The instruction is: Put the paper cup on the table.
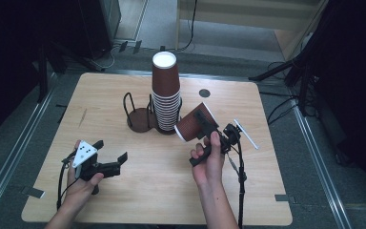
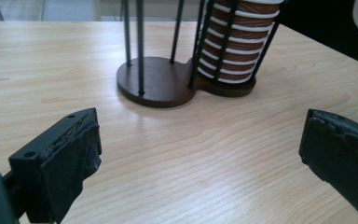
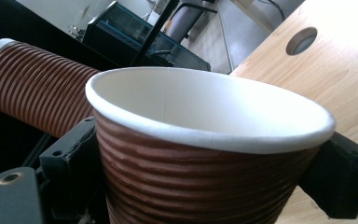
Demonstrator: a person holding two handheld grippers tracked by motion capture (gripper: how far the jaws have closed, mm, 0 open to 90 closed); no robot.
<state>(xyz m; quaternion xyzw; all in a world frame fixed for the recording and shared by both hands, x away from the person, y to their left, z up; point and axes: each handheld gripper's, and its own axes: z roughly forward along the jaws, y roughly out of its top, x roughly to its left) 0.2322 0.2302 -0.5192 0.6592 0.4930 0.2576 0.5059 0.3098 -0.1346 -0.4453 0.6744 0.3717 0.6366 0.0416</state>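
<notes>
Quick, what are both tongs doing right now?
Left tongs: open, holding nothing, above the table.
Right tongs: closed on a cup.

The ribbed brown paper cup (image 3: pixel 205 182) has a white rim and inside; the table (image 1: pixel 124 191) is pale wood-grained.

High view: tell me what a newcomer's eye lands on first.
The tall stack of brown ribbed cups, upside down in a dark wire holder at the middle of the wooden table, draws the eye first. Next comes the single brown cup gripped sideways in the right tool, beside the stack. The left tool is open near the table's front left.
</notes>
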